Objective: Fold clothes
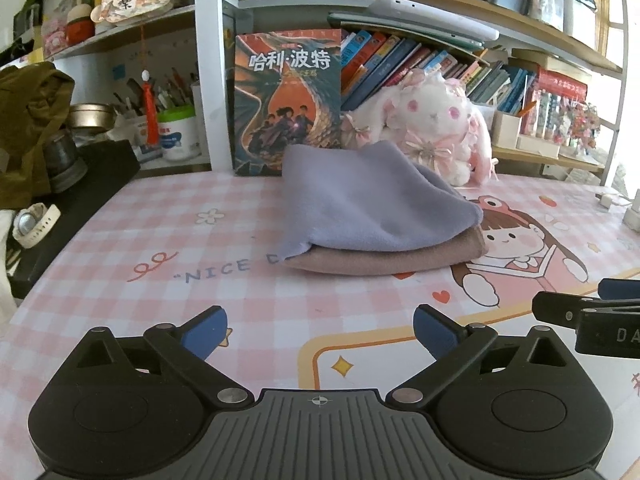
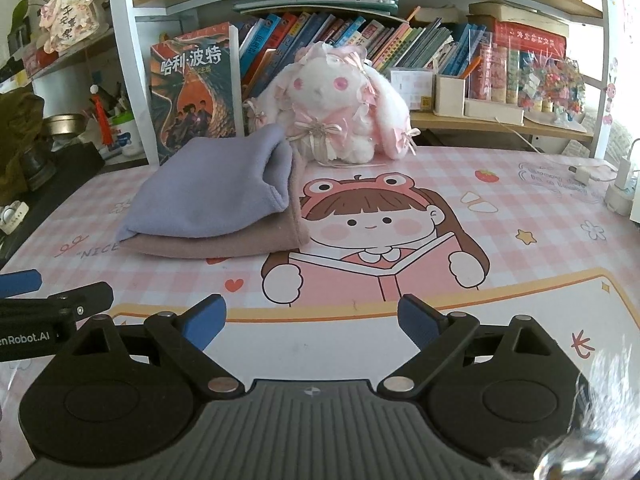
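Two folded fleece cloths stacked on the pink checked cartoon-print worktop (image 2: 460, 184), straight ahead of the left claw (image 1: 320, 330) and ahead and to the left of the right claw (image 2: 312, 322), well apart from both. Underneath, a dusty-pink folded fleece cloth (image 2: 224, 246), lying flat and showing only as a band along the near and right edges. On top, a lavender folded fleece cloth (image 2: 208, 196), loosely laid, its far side humped up and its right-hand fold gaping into a soft open loop; near left corner drooping past the pink layer onto the worktop.

Likely light, limp and slightly grippy; no stiffness to hold a shape, so apt to sag and unfold if lifted by one point. Not fragile. Best taken by a pinch through a hemmed edge or corner, the drooping near-left lavender corner for the left claw, the gaping right-hand fold for the right claw, both lifted together to keep the layers from sliding off each other.

Both claws spread wide, blue pads (image 1: 206, 330) far apart, nothing between them, touching nothing, hovering side by side above bare worktop. Behind the stack, beyond reach of either claw, a white and pink plush rabbit (image 2: 336, 108) almost against the lavender hump.
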Tool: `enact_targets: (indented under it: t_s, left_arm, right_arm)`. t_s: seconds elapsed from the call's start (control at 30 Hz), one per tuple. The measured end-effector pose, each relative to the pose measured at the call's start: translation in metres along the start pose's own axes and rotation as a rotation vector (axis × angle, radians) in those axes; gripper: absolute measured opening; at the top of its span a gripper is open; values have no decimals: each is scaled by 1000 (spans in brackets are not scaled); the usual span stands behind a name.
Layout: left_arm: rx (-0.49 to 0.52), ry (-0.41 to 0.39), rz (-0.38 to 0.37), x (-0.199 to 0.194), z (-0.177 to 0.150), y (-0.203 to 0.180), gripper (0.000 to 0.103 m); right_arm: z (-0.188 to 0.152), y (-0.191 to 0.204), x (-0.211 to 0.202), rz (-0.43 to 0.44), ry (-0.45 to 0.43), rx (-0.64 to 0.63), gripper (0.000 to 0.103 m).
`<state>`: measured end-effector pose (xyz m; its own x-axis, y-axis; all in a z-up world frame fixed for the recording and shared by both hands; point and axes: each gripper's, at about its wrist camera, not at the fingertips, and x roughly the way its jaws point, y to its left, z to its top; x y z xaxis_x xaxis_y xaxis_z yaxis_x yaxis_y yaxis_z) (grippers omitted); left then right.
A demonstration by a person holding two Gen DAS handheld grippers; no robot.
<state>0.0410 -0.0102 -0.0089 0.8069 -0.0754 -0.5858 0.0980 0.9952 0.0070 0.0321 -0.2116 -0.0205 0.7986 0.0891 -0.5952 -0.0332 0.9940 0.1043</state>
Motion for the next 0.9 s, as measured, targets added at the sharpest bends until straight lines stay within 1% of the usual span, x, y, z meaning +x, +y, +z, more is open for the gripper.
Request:
enact_targets:
  t_s: [0.9]
  left_arm:
    - [-8,23,2,4,0,1,101]
  right_arm:
    - [1,1,2,2,13,-4,93]
